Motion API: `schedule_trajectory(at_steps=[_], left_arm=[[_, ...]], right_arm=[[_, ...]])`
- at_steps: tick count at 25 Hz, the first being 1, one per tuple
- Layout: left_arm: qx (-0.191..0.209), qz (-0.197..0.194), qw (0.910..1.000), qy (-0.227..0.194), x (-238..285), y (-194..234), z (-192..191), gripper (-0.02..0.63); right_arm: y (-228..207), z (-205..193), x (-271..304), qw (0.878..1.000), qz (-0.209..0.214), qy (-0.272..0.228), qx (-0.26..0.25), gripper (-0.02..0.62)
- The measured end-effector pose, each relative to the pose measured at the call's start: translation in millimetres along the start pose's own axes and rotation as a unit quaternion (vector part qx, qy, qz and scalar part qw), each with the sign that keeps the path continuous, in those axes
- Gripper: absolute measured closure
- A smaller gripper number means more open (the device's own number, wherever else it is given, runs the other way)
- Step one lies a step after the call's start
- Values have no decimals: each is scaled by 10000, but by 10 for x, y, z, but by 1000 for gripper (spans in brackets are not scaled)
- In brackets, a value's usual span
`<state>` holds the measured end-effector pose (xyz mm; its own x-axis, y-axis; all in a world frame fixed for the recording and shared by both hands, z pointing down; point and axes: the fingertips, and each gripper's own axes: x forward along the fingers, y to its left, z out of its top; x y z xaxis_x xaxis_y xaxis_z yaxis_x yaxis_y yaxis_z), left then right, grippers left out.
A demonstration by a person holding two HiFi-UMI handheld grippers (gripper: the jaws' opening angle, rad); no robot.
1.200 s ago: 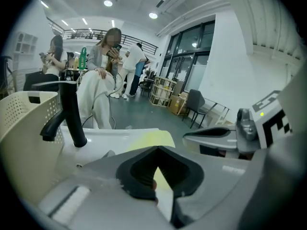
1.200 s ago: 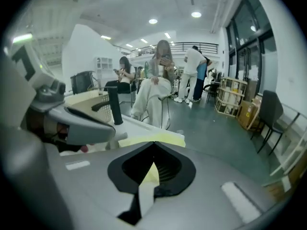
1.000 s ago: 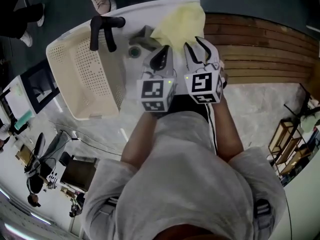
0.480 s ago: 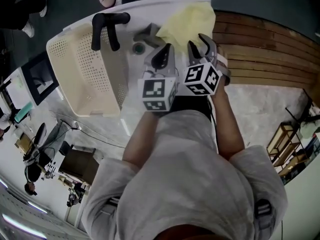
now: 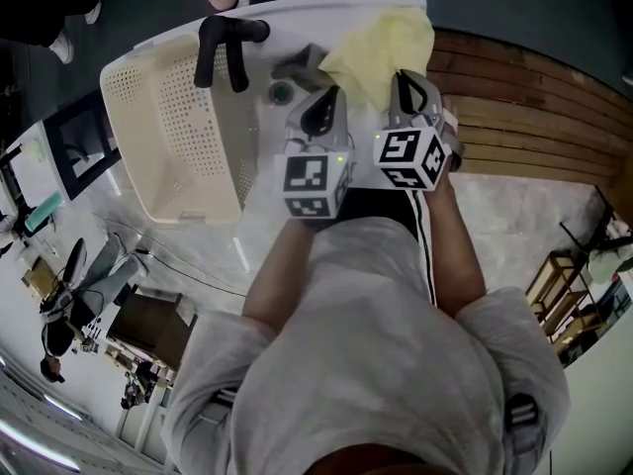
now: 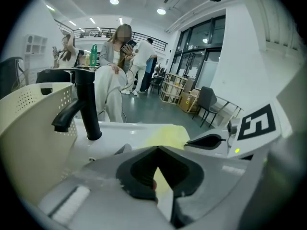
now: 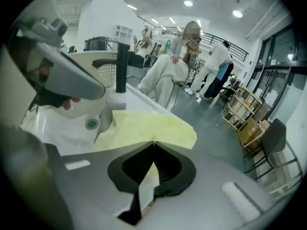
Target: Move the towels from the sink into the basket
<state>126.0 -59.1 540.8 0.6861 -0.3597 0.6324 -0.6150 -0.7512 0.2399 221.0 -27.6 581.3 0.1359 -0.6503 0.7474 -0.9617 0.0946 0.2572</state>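
Right claw point(image 7: 153, 143) has just snapped together, and I think it pinches the yellow towel point(image 7: 144, 126) so I can lift it. That towel lies over the sink point(image 5: 297, 13) rim. Left claw point(image 6: 157, 150) is squeezed together, empty. Basket point(image 5: 168, 137) waits beside.

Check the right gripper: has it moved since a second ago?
Yes, slightly. Against the sink rim, the right gripper has dipped forward onto the near edge of the yellow towel, and its jaws have just closed on the cloth.
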Motion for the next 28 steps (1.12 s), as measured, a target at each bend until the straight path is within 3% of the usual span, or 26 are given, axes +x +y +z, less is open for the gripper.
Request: schedule_trajectory(at_steps=[13, 21, 28], left_arm=[[232, -72, 9981, -565, -422, -109, 362, 586], [320, -55, 9950, -945, -777, -146, 510, 586], [281, 230, 9918, -1222, -1053, -36, 645, 586]], right_arm=[[-57, 744, -790, 9891, 12, -1357, 579, 588], [89, 1143, -1284, 9741, 143, -2078, 880, 588], [286, 1419, -1493, 9653, 426, -2439, 829, 588]])
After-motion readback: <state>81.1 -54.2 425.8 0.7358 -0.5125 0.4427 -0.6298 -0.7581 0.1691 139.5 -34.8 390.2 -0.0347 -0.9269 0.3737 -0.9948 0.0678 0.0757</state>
